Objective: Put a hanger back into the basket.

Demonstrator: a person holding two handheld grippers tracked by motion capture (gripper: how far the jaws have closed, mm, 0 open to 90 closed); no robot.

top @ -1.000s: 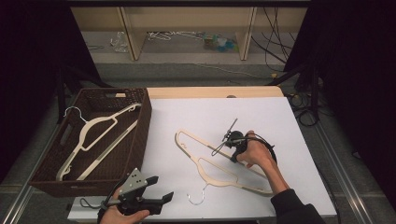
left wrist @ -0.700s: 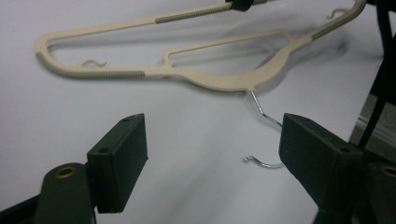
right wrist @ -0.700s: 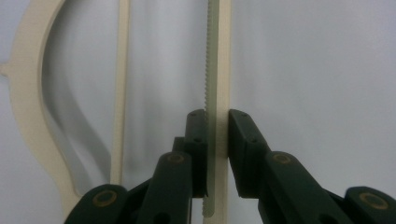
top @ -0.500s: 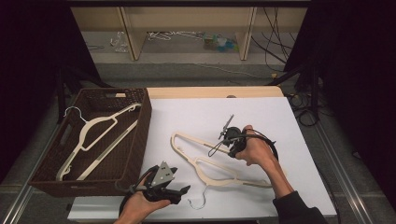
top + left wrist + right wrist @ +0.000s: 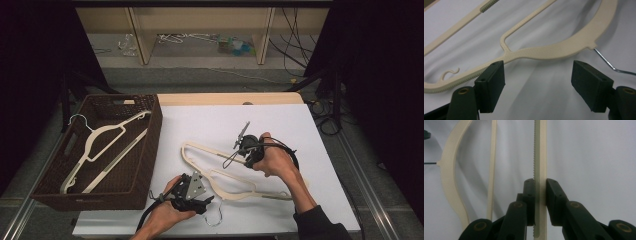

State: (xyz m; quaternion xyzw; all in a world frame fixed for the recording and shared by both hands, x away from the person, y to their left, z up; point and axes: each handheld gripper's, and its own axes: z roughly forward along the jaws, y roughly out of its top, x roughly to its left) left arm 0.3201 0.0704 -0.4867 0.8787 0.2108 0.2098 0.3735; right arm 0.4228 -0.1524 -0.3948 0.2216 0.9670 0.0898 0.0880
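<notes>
So there's a cream plastic hanger (image 5: pixel 220 172) lying on the white table (image 5: pixel 310 130), roughly in the lower middle of the high view. The right gripper (image 5: pixel 248 147) sits just right of centre and has its jaws clamped on one of the hanger's arms. In the right gripper view you can see the ridged bar (image 5: pixel 539 157) running straight up the middle of the frame, pinched tight between the two black pads (image 5: pixel 529 195), with the curved shoulder of the hanger off to the left.

The left gripper (image 5: pixel 197 200) is down at the bottom centre of the high view, right by the hanger's metal hook (image 5: pixel 216 218). Its jaws are wide apart, nothing between them. In the left gripper view the hanger's neck (image 5: pixel 544 51) crosses the middle of the frame just above the open pads (image 5: pixel 490 83), and the wire hook (image 5: pixel 611 66) trails off to the right edge.

Over on the left of the high view there's a dark wicker basket (image 5: pixel 145 165) with another cream hanger (image 5: pixel 102 147) lying in it.
</notes>
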